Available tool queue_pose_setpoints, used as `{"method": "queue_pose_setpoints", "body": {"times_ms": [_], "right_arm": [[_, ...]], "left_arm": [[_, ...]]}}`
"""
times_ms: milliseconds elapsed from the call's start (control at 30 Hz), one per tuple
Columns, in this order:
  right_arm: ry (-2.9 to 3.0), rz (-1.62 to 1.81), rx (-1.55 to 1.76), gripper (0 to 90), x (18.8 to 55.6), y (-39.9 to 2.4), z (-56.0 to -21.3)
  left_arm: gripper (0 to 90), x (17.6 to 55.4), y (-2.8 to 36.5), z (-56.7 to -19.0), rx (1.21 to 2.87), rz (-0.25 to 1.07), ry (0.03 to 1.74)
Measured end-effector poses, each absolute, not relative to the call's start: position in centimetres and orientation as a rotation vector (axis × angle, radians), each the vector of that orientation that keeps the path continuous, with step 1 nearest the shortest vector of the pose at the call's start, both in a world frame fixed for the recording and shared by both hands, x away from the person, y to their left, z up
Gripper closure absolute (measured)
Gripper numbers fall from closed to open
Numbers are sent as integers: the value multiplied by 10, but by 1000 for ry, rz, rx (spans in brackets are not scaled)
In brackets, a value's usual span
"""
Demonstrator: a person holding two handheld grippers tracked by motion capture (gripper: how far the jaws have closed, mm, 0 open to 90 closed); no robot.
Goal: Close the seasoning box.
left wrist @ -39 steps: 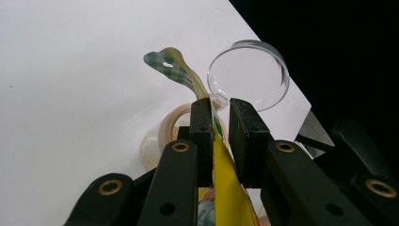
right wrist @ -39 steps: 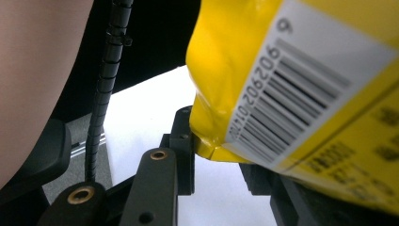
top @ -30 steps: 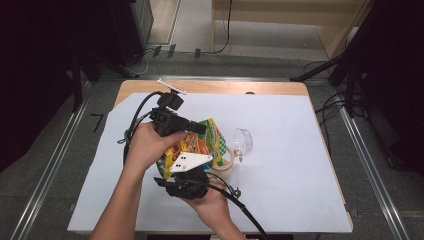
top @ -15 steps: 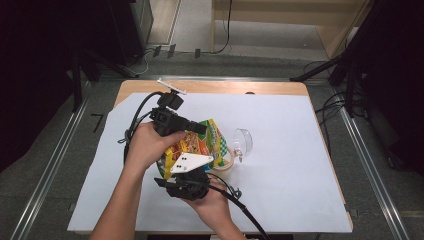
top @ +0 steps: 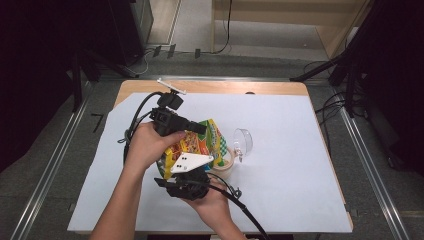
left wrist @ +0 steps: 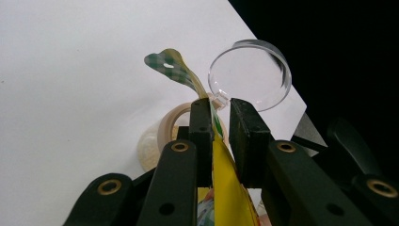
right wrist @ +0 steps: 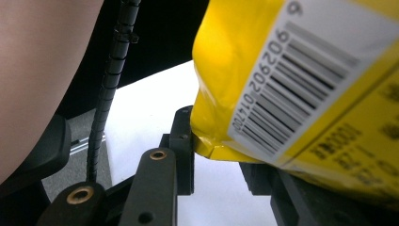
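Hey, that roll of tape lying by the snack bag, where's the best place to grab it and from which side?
Probably from above, pinching the wall of the tape roll on its side away from the snack bag. It seems to lie flat with its open centre up, so one jaw could drop inside and one outside. The bag and the clear round lid crowd the other sides.

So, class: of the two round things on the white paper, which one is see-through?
The clear plastic lid: the paper shows through it. The tape roll next to it is opaque beige.
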State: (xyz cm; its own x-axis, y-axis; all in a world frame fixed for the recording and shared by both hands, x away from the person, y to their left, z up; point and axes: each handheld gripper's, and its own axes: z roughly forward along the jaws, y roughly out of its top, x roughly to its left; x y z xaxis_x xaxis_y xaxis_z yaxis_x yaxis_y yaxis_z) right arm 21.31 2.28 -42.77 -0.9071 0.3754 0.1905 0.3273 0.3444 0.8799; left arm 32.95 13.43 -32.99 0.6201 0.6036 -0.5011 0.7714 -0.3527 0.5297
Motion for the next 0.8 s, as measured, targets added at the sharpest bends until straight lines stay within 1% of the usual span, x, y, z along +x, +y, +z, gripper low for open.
{"method": "queue_pose_setpoints", "body": {"times_ms": [800], "right_arm": [[2539, 1636, 667, 707, 212, 22, -430]], "left_arm": [[800, 329, 133, -330, 2084, -282, 1076]]}}
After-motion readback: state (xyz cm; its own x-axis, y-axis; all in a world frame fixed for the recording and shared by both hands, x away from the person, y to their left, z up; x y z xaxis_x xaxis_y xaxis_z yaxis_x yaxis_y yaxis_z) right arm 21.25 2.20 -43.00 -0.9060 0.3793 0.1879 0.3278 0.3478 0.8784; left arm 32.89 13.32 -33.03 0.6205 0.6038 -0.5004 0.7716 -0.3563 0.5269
